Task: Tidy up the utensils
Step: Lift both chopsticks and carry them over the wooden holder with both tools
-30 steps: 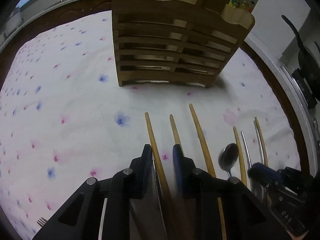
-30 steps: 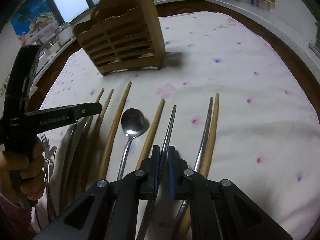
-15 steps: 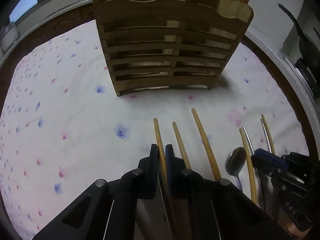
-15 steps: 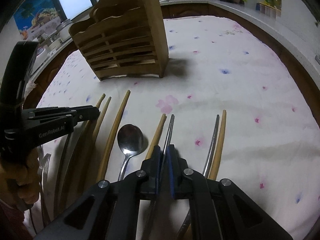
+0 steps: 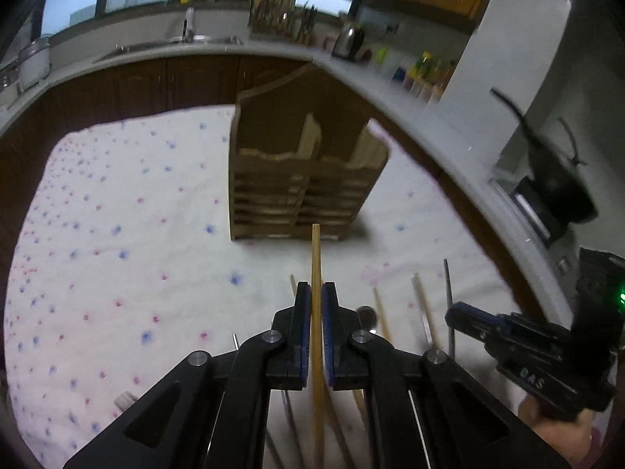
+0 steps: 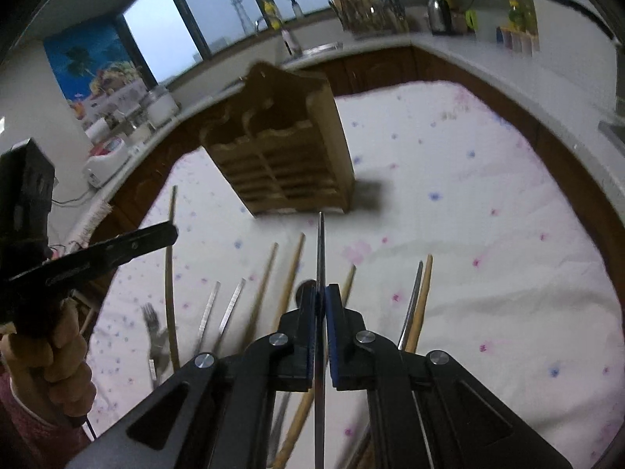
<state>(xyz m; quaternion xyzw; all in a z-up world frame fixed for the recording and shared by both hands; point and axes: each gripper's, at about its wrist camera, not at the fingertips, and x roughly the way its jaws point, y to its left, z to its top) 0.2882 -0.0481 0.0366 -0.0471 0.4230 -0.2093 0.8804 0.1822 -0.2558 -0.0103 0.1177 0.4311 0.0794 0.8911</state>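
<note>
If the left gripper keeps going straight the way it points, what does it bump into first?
Probably the wooden utensil rack. The left gripper aims at its slatted front, and the bamboo chopstick clamped in its jaws would touch first. Depth is hard to judge.

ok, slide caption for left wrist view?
Left hand-held gripper lifts a wooden chopstick toward the wooden rack.

The left gripper [image 5: 316,293] points forward and down, and its two black fingers [image 5: 302,312] with blue pads are pressed tight on a wooden chopstick [image 5: 315,258]; they have just been closing on it. The right gripper [image 6: 321,293] points forward and down too, and its fingers are squeezed on a thin metal chopstick [image 6: 320,250]. In the right wrist view, the person's left hand [image 6: 54,355] is wrapped around the left gripper's handle, with a red sleeve [image 6: 23,430] at the wrist.
</note>
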